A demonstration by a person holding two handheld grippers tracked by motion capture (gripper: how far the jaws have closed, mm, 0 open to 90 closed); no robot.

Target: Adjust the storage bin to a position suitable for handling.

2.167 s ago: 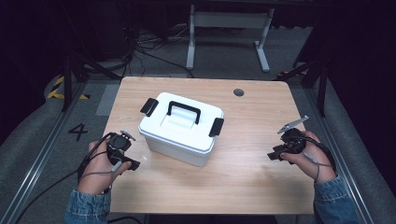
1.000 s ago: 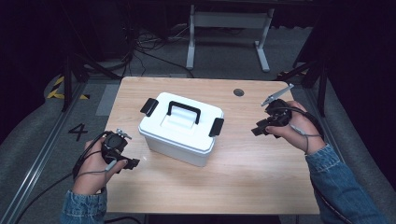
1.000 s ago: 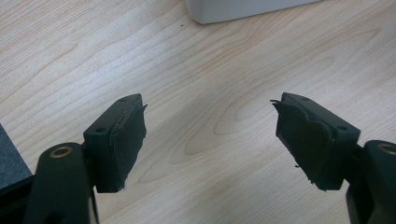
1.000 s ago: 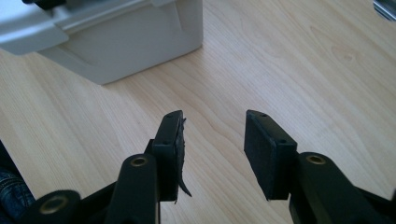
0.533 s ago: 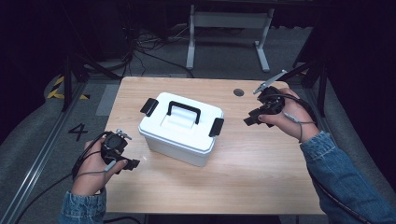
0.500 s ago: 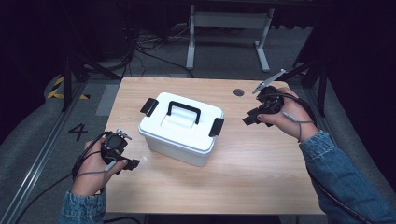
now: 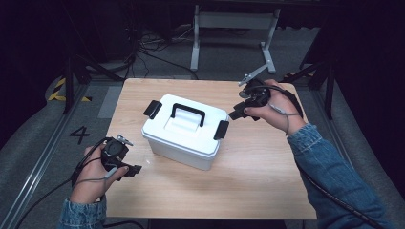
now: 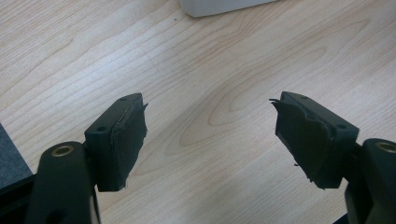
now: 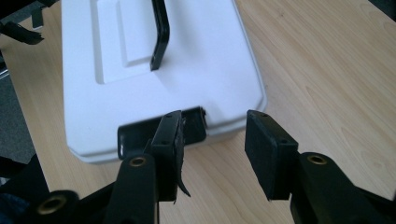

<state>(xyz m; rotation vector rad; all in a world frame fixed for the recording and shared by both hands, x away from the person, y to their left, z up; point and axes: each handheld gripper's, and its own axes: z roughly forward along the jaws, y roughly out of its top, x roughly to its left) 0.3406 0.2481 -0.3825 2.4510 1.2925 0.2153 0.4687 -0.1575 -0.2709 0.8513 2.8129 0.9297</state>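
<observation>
At the middle of the table (image 7: 267,176) sits the white box (image 7: 184,136), black handle (image 7: 188,113) on top. At its 3 o'clock hangs the right claw (image 7: 237,113), jaws parted and empty, near the box's right latch (image 9: 161,133). At its 8 o'clock the left claw (image 7: 131,171) rests wide open, holding nothing.

smooth plastic box (image 7: 184,131), matt wood table (image 7: 258,176)

1. White box (image 7: 184,136) sits mid-table, blocking straight passage between left gripper (image 7: 128,169) and right gripper (image 7: 237,112).
2. Bare table (image 7: 248,181) in front of the box: free lane.
3. Right gripper's open jaws near the box's black latch (image 9: 140,133), nothing between them.
</observation>
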